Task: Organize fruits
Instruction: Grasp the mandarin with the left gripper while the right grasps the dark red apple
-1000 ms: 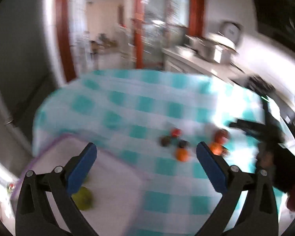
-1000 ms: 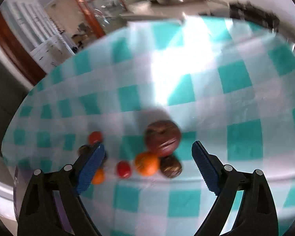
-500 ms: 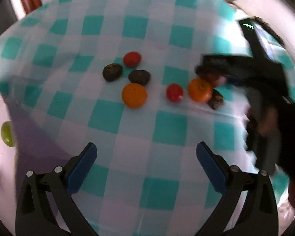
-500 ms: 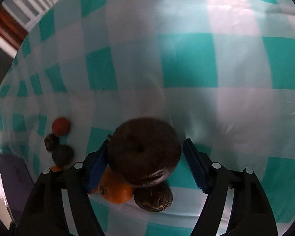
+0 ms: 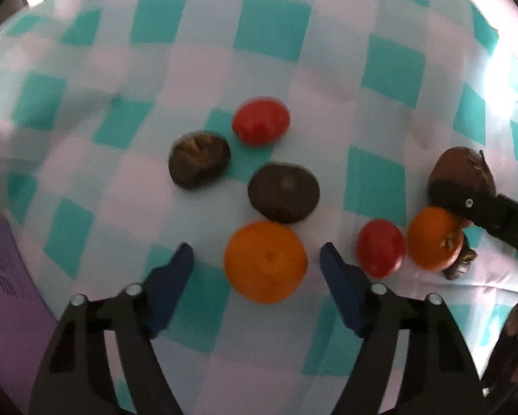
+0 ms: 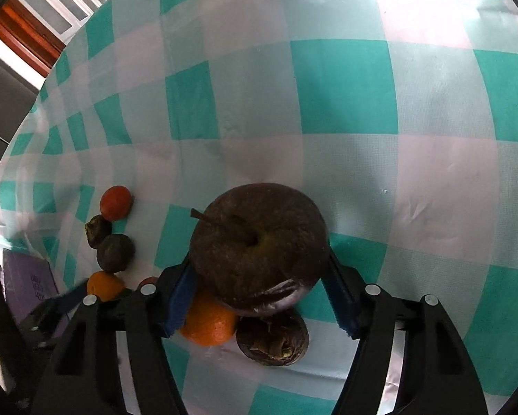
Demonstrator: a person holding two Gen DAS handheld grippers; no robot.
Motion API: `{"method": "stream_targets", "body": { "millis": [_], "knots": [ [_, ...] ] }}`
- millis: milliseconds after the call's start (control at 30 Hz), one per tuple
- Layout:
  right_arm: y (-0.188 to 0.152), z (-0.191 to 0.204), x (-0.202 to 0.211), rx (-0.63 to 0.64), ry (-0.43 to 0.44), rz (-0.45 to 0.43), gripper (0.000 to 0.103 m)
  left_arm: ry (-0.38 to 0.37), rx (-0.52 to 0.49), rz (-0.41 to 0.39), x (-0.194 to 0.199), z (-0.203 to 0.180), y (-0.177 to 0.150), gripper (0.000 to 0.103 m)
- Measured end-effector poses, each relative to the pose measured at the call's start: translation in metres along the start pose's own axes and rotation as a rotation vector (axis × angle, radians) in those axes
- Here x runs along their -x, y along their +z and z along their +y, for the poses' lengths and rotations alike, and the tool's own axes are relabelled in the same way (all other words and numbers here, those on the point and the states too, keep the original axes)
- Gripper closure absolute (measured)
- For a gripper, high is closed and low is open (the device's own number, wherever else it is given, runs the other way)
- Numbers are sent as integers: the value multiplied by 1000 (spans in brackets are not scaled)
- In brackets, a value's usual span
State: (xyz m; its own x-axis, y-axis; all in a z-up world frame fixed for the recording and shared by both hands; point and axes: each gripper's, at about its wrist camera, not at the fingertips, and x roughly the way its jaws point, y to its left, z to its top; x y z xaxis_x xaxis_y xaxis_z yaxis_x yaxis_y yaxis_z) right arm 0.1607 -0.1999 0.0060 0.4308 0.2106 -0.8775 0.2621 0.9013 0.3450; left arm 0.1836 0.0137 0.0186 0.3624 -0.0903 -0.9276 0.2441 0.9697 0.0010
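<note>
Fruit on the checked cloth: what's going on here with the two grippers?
A person is sorting fruit with a handheld gripper in each hand. The right gripper has been closing around the big dark apple, its pads at the sides, apparently gripping it. The left gripper has also been closing, straddling an orange with gaps on both sides, so nothing is held there yet. Other small fruits lie loose on the tablecloth.
</note>
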Motion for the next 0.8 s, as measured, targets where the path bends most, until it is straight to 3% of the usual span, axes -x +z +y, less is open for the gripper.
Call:
{"method": "stream_targets", "body": {
  "millis": [33, 67, 333, 500, 733, 800],
  "knots": [
    [-2, 1, 0, -2, -2, -6, 37, 18, -25, -15, 0, -2, -2, 42],
    [-3, 1, -1, 1, 3, -10, 38, 5, -50, -37, 1, -4, -4, 62],
    [4, 0, 19, -10, 20, -47, 38, -66, 56, 1, 12, 16, -27, 62],
    [14, 9, 26, 22, -10, -43, 38, -104, 27, 29, 26, 16, -30, 62],
    [2, 23, 79, 57, -52, -67, 38, -165, -39, -136, 126, 11, -28, 62],
    [-3, 35, 103, 116, -81, -91, 38, -168, -46, -185, 159, 3, -40, 62]
  ]
}}
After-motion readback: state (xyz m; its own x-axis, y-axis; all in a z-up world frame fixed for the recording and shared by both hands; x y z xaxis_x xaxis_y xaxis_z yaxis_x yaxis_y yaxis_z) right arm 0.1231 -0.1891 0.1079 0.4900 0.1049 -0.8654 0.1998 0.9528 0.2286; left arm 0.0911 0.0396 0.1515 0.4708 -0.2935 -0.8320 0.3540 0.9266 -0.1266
